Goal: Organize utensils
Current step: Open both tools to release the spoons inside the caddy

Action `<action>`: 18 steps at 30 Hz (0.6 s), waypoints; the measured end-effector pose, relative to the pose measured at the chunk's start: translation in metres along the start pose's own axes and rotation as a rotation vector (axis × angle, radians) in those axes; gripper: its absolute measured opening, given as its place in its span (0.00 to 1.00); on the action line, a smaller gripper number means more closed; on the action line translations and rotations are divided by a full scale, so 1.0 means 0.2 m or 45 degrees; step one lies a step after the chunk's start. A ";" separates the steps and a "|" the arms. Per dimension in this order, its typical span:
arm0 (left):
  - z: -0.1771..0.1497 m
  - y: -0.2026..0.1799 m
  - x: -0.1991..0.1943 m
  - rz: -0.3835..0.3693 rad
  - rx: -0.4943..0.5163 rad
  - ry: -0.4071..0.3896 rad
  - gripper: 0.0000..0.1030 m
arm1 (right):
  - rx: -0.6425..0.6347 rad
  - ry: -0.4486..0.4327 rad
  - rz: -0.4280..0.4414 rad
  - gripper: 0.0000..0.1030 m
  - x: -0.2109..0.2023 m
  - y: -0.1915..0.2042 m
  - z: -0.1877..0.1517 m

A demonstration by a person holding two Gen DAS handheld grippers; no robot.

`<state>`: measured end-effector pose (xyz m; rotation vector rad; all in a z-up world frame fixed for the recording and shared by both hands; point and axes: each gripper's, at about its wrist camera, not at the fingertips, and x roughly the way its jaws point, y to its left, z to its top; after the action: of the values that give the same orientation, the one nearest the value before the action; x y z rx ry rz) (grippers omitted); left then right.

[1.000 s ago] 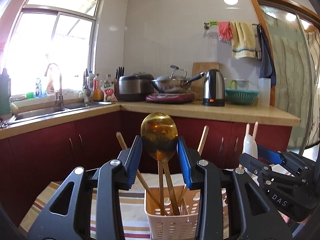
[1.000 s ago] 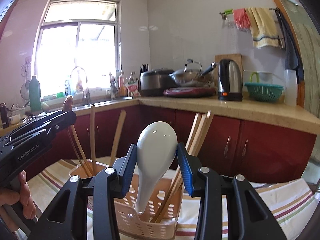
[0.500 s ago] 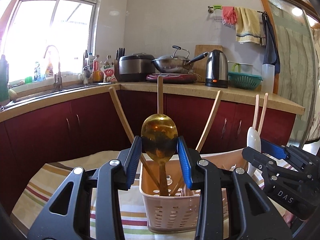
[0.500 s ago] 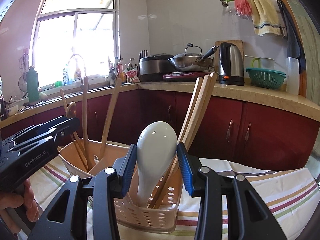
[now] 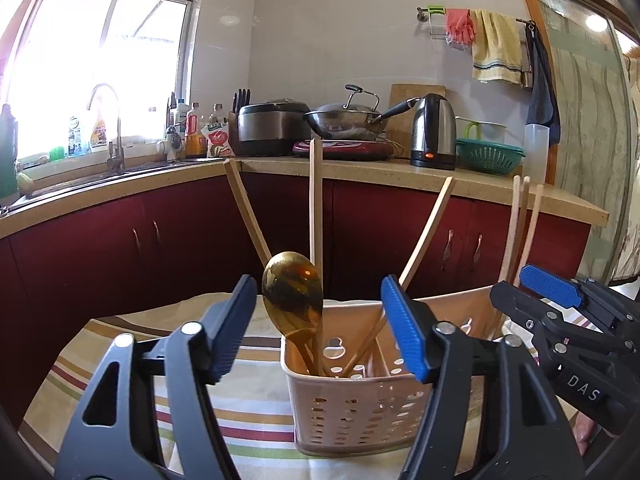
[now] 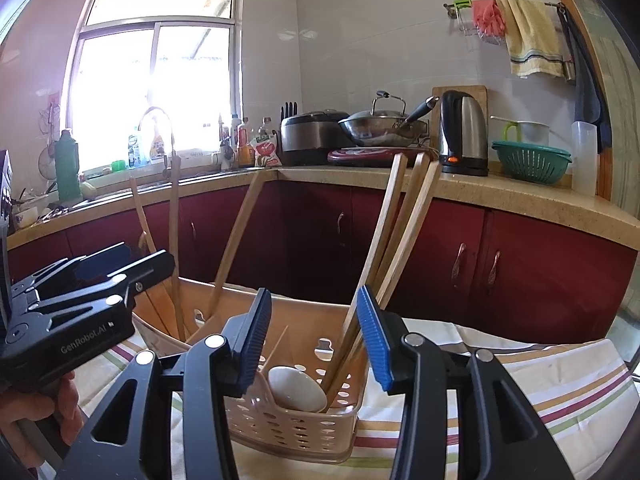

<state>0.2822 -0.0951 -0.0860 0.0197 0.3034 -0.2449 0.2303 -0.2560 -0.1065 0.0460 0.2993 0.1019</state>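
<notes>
In the left wrist view, the left tool [image 5: 320, 328] was seen with its jaws just opened wide, the pads clear of the amber spoon [image 5: 292, 300], which stood bowl-up at ten o'clock of the gap, its handle down in the beige utensil basket [image 5: 360, 412] on the striped cloth [image 5: 100, 376] of the desk. Wooden chopsticks [image 5: 316, 200] leaned out of the basket toward twelve o'clock. In the right wrist view, the right tool [image 6: 314, 340] was seen open as well, nothing pressed between its pads; the white ceramic spoon [image 6: 296, 390] lay released inside the basket at six o'clock of the gap, beside more leaning chopsticks.
</notes>
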 end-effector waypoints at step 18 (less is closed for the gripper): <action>-0.21 0.07 -0.37 0.043 -0.032 0.127 0.79 | 0.021 0.144 -0.026 0.46 -0.30 0.07 -0.22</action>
<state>0.2051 -0.0622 -0.1046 0.0125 0.4050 -0.2072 0.1584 -0.2469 -0.1293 0.0539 0.4135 0.0818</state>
